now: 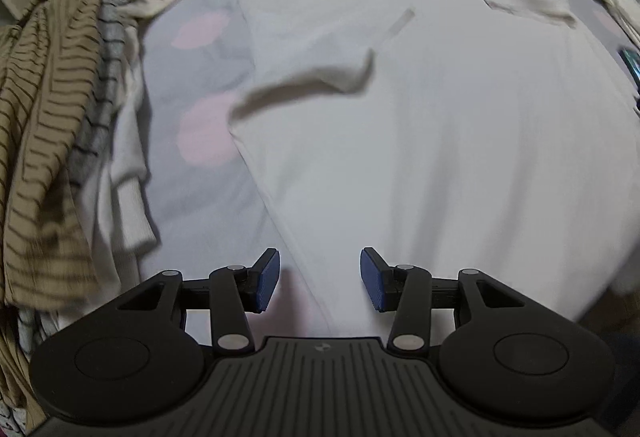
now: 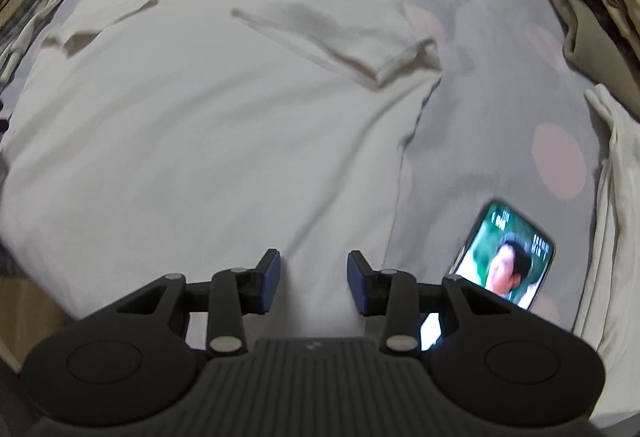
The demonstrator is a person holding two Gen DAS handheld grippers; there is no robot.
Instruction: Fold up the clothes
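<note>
A white T-shirt (image 1: 460,141) is lying spread flat on a bed (image 1: 208,205) covered in a grey sheet with pale pink dots. Both sleeves are lying turned in over the body: one sleeve (image 1: 308,85) on the shirt's left side, the other sleeve (image 2: 360,49) on its right. That suits a shirt being narrowed into a strip before its length is doubled over, though a sleeve could also simply have landed that way.

The left gripper (image 1: 320,279) is hovering over the shirt's near left edge, its blue pads apart and gripping nothing. The right gripper (image 2: 314,283) is hovering over the near right part of the shirt, also released and empty. With one claw at each near side, the pair is looking placed to take the near hem at two points so the cloth would lift evenly; equally, they could be just letting go after smoothing it.

At the far left, a loose pile (image 1: 52,109) of striped tan and grey clothes is waiting in a heap. At the far right, a folded stack (image 2: 592,9) of tan garments is sitting apart from it, and a white garment (image 2: 616,197) is lying along the right edge. A phone (image 2: 506,255) with a lit screen is resting on the sheet just right of the shirt, near the right gripper, clear of the cloth
</note>
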